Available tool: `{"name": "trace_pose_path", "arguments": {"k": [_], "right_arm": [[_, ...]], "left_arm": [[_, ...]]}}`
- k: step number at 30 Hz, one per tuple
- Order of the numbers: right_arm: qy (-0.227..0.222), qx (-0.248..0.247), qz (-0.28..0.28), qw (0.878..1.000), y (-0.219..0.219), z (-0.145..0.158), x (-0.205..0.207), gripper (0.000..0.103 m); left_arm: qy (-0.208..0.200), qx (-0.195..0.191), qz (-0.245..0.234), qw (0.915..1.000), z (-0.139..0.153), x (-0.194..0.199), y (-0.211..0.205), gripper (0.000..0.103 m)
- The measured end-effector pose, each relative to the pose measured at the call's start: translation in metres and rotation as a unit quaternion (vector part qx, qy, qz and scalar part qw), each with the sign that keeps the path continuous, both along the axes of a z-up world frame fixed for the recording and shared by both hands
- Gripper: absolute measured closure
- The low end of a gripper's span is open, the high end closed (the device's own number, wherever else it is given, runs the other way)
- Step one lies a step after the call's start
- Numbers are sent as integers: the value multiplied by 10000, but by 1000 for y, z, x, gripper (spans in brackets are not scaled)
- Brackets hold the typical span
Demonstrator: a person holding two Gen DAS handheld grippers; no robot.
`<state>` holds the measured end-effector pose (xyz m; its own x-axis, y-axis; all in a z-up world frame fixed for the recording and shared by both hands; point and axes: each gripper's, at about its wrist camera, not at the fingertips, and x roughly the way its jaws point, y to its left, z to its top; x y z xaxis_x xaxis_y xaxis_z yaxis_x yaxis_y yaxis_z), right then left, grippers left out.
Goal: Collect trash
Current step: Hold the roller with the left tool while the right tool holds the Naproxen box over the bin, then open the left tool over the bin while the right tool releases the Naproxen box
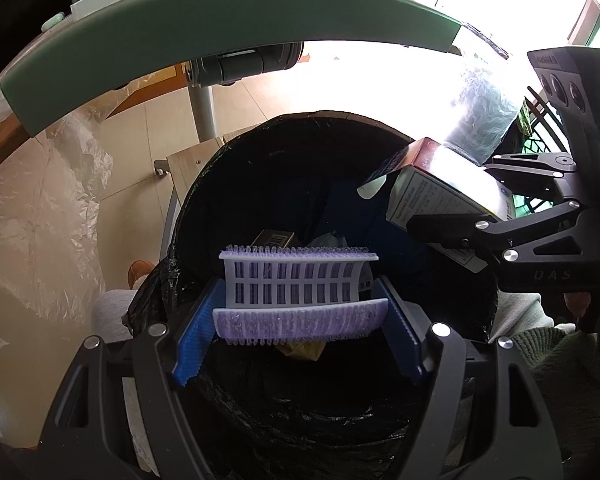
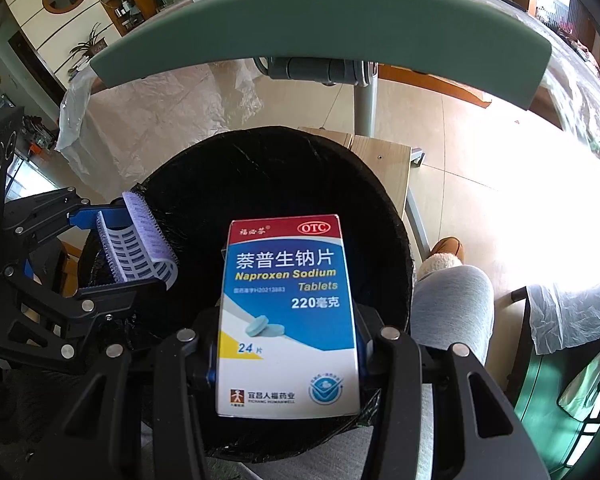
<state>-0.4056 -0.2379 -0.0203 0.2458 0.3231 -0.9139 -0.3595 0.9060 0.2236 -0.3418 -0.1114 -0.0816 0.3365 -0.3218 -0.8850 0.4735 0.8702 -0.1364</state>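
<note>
Black bin liner (image 1: 204,216) fills both views; both loads hang over the open bin mouth. My left gripper (image 1: 300,312) is clamped on the lilac plastic hair roller (image 1: 296,284), blue pads on its two ends. My right gripper (image 2: 288,364) is closed on the tablet box (image 2: 288,312), held upright by its sides.

Risks as I judge them:
- Roller bristles may snag on the ribbed pads at release, so it sticks or flips out toward the near rim instead of dropping.
- The two grippers sit close side by side over the same opening; releasing together could knock the box off line and onto the floor.
- Liner edge is bunched at the left rim (image 1: 152,292); a glancing drop could slide off it outside.

Readable text: box says "OTC", "Naproxen Sodium Tablets", "220", "24", plus Chinese print. Right gripper body shows "DAS". A barcoded carton (image 1: 272,238) already lies in the bin; digits unreadable.
</note>
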Motion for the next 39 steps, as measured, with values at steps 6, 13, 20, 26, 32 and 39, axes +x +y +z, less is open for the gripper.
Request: {"name": "trace_pose_path", "arguments": {"k": [6,13,20,26,32,39], "right_arm": [[27,-5,-12,10000,-1,-2,1,57],[25,-39,-1,10000,0,-4,2,57],[28,-41,-2,10000,0,-4,2,57],[6,-6,-26,10000,-2,-3,2,56],[-171,257,-317,9990,-15,14,2,29],[-606,343,-274,9972,-21,47,-4,21]], "left_arm": [[19,50,-16,10000,-3,1,-2,27],[-8,141,-69,9999,-5,3,-4,27],[-63,209,-88,9997,-3,4,-6,27],[-149,181,-106,9997,-1,4,-5,27],[-265,-243,231,9991,11,7,10,13],[-403,-345,173,9984,34,-3,12,13]]}}
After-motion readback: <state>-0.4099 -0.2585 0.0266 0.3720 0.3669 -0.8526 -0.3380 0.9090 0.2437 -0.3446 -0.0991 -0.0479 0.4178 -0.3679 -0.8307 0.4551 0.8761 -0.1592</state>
